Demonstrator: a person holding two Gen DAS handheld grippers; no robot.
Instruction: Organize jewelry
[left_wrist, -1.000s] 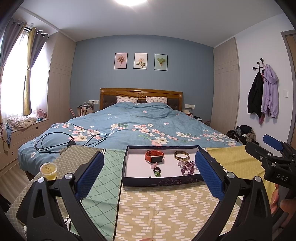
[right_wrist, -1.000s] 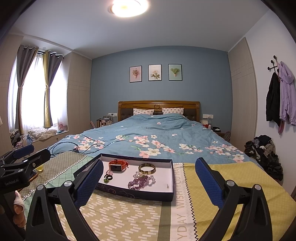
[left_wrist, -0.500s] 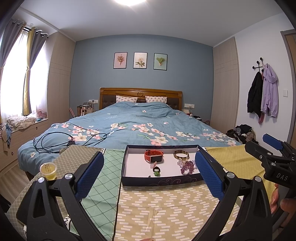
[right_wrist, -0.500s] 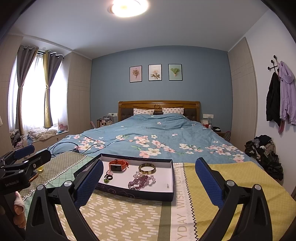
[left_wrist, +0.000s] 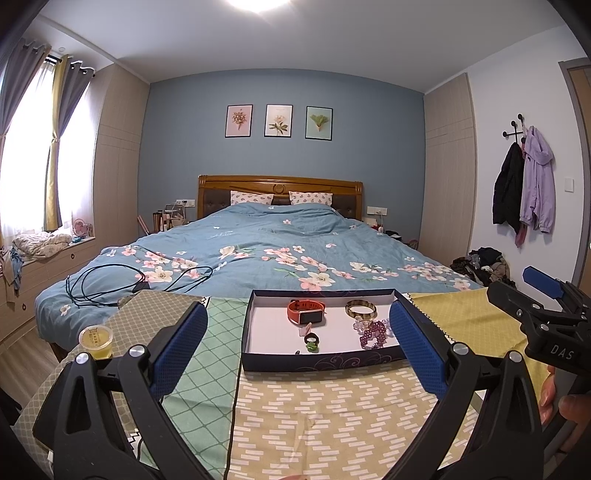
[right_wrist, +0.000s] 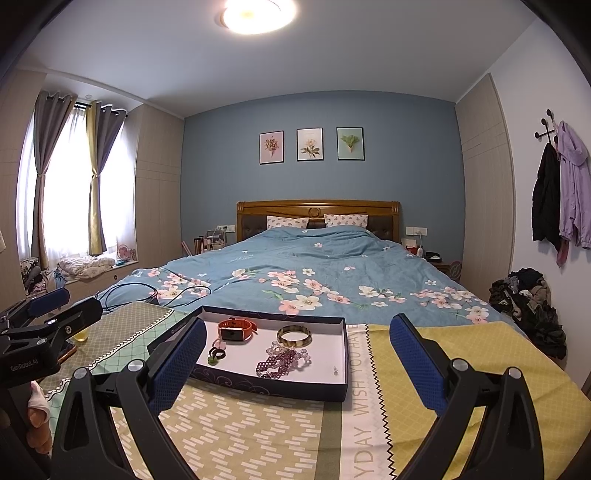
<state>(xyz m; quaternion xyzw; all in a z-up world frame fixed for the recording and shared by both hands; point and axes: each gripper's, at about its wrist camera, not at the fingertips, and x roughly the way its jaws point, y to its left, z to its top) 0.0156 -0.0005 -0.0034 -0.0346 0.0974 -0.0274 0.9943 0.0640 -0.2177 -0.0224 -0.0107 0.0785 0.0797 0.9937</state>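
Note:
A dark blue tray (left_wrist: 321, 361) (right_wrist: 280, 387) with a white floor stands on patterned cloths. It holds an orange smartwatch (left_wrist: 306, 312) (right_wrist: 236, 329), a brown bangle (left_wrist: 360, 308) (right_wrist: 294, 335), a purple bead bracelet (left_wrist: 373, 335) (right_wrist: 282, 363) and small rings (left_wrist: 311, 341) (right_wrist: 216, 355). My left gripper (left_wrist: 298, 347) is open and empty, held in front of the tray. My right gripper (right_wrist: 297, 360) is open and empty, also in front of the tray. Each gripper shows at the edge of the other's view.
A small cup of yellow liquid (left_wrist: 95, 341) stands on the grey cloth at the left. A black cable (left_wrist: 110, 282) lies on the blue floral bed behind the tray. A yellow cloth (right_wrist: 461, 369) lies to the right.

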